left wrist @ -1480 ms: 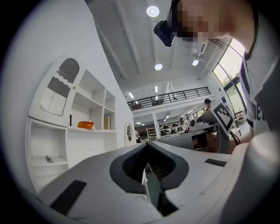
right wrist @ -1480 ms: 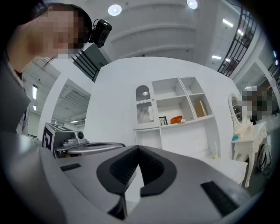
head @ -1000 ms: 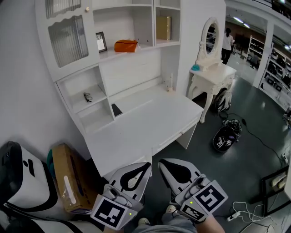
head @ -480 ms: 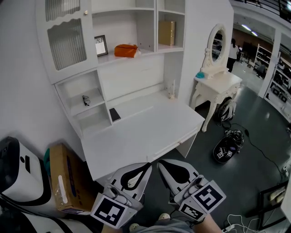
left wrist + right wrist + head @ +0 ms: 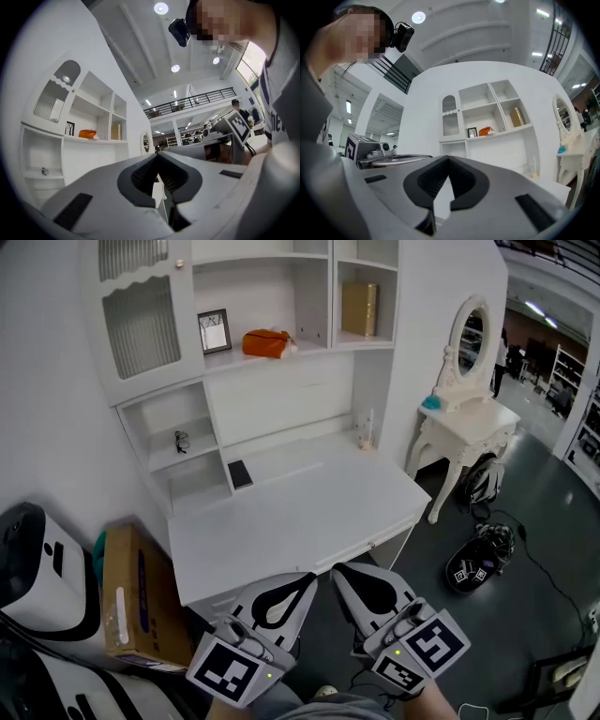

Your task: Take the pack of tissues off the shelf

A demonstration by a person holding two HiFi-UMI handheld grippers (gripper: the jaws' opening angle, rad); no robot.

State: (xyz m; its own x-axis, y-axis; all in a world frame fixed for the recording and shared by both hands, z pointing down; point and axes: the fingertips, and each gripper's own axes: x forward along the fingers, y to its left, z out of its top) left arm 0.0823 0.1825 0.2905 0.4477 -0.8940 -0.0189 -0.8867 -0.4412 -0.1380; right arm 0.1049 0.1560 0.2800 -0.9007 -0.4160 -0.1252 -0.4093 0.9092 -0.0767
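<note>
The orange soft pack of tissues lies on the upper shelf of the white wooden desk hutch, just beside a small black-framed picture on its left, while a tall tan box stands in the next compartment to the right. The left gripper and the right gripper sit side by side low in the head view, near the front edge of the flat white desktop and well apart from the pack. Each gripper view shows its jaws clenched together, tips meeting, with nothing between them, and the shelf unit far beyond. A brown cardboard carton rests on the floor left of the desk, and a white carved dressing table with an oval mirror stands to the right
</note>
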